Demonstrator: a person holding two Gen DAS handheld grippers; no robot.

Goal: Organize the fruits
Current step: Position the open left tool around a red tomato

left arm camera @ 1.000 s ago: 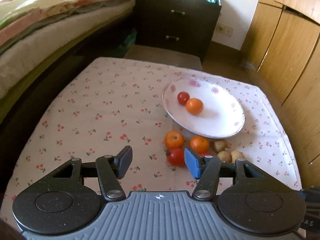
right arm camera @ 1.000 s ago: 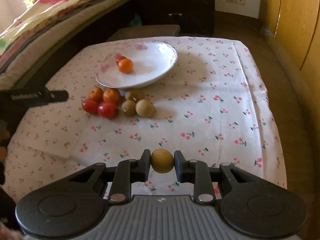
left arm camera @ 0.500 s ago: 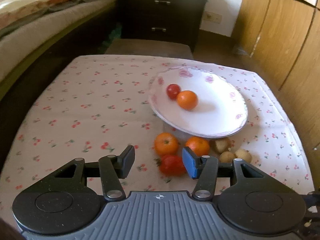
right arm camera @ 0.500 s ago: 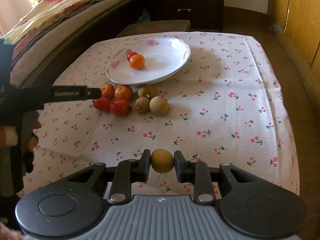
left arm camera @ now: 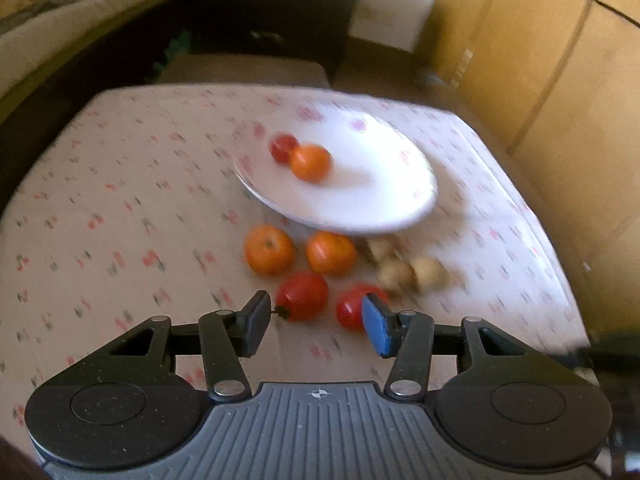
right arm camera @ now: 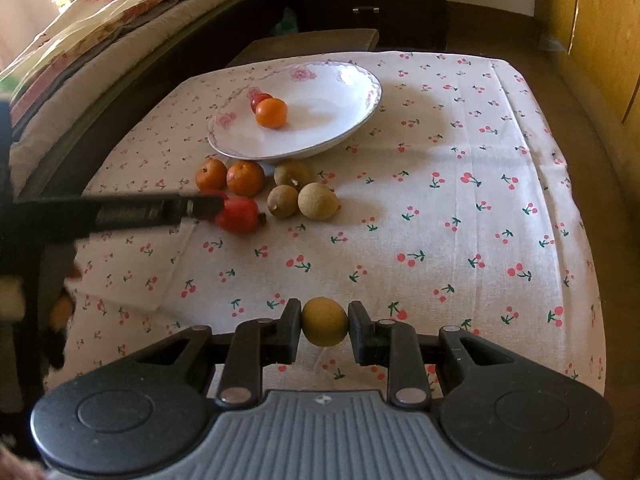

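Now we have brought our left gripper [left arm camera: 316,322] down over the loose fruit, which a second ago sat smaller and higher in its view; the two tomatoes fill the lower centre of the left wrist frame. Its jaws are closing, with the nearer tomato [left arm camera: 303,296] just beyond the left pad and the second tomato [left arm camera: 354,307] partly behind the blue pad, neither yet pressed. Our right gripper [right arm camera: 325,322] has not moved and keeps its jaws pinched on a round brown fruit [right arm camera: 324,321] at the bottom centre of its frame. The plate [right arm camera: 352,120] sits in the upper middle on the cherry-print cloth [right arm camera: 460,220], holding one orange [right arm camera: 271,113] and one small tomato [right arm camera: 259,101] (only two pieces so far). Two more oranges [left arm camera: 269,249] and three brown fruits [right arm camera: 318,201] lie just below its rim. We judge the next pick is a tomato, though with two side by side the closing pads could nudge one away.
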